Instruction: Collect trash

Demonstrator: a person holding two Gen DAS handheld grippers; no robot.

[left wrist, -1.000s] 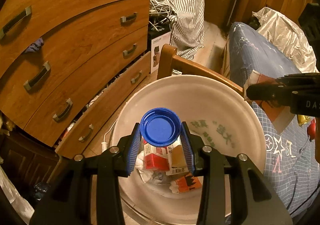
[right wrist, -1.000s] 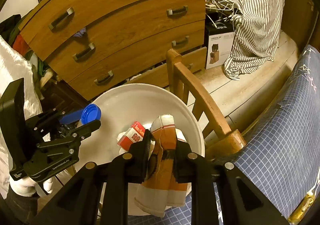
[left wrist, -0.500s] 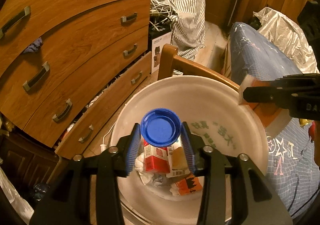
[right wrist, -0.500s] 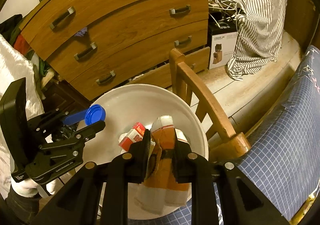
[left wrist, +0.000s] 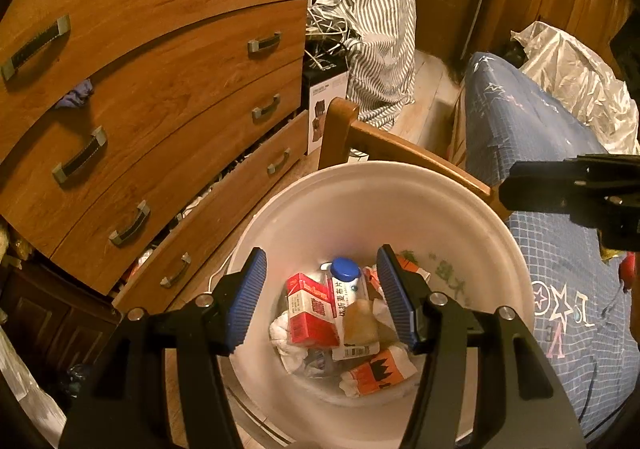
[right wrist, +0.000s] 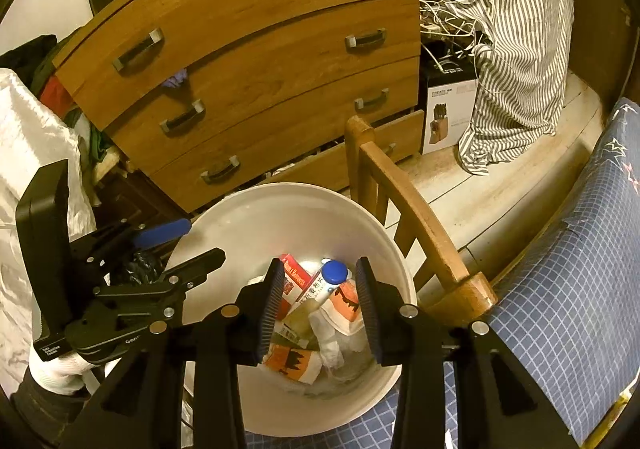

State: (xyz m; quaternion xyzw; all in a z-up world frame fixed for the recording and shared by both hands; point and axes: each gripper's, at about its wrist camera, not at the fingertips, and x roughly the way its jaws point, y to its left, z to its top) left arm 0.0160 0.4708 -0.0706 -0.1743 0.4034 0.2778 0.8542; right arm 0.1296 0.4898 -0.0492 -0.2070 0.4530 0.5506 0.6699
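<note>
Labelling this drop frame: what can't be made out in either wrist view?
- White bin: base hidden under trash; near rim cut off behind the left gripper.
- Blue-capped bottle: label too small to read.
- Bottom drawer: contents dark.
- Right gripper, left view: only a black fingertip; edge cuts the rest.

box (right wrist: 450,109): "create"; bottle (left wrist: 347,297): chinese print.

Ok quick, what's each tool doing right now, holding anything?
Left tool: jaws opening, empty, above the white bin.
Right tool: jaws opening, empty, above the same bin.
</note>
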